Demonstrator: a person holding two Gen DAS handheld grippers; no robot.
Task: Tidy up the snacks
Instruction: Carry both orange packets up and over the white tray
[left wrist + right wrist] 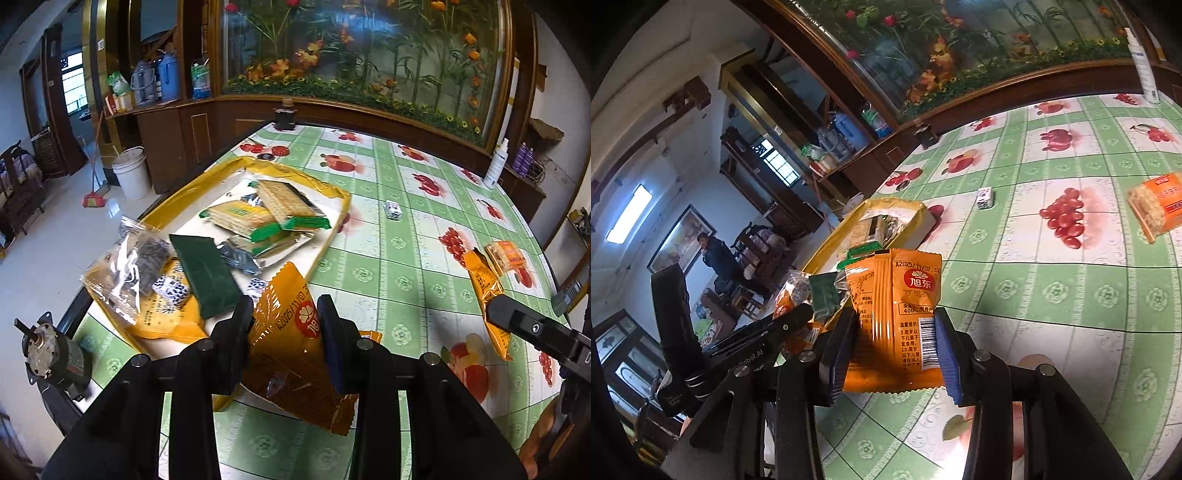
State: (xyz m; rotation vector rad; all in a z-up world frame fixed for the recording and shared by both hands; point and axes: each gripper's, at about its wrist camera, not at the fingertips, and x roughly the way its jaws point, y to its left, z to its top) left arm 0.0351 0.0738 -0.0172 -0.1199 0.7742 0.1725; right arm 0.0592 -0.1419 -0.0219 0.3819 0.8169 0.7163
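While each gripper clamps one, orange snack packet [295, 343] in left gripper [286, 325] — crinkled; right gripper [895, 343] pinching barcoded twin [901, 317].

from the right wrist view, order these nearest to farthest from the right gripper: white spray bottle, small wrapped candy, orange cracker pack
1. orange cracker pack, on the tablecloth off to the right.
2. small wrapped candy, mid-table, just beyond the yellow tray.
3. white spray bottle, upright at the table's far right edge.

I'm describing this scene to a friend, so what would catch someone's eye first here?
First, the orange snack packets: the left gripper pinches one packet above the near edge of the yellow tray, and the right gripper holds another orange packet upright over the tablecloth. Next, the tray's jumble of cracker packs and a clear bag.
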